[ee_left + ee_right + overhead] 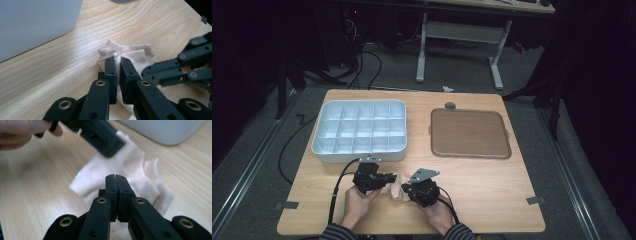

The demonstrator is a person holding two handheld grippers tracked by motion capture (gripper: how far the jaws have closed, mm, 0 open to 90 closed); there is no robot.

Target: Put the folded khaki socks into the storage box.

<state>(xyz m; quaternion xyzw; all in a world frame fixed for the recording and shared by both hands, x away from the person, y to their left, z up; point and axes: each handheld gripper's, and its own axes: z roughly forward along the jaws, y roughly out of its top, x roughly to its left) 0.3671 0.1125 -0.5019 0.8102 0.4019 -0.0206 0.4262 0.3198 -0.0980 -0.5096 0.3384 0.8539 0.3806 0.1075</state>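
A pale pink sock [398,190] lies crumpled on the wooden table [492,185] near its front edge, between my two grippers. My left gripper [393,178] comes at it from the left. In the left gripper view its jaws [117,60] are pinched on the sock's [132,53] ribbed cuff, with cloth between the pads. My right gripper [405,189] sits at the sock's right side. In the right gripper view its jaws [116,177] are pressed flush together over the sock [140,170], and no cloth shows between the tips. The other gripper's jaws [105,142] hold the sock's far edge.
A white tray [357,155] with several compartments stands just behind the left gripper. A flat brown tray [469,132] lies at the back right. Bare tabletop stretches to the right of my hands. A person's hand [20,132] grips the other tool.
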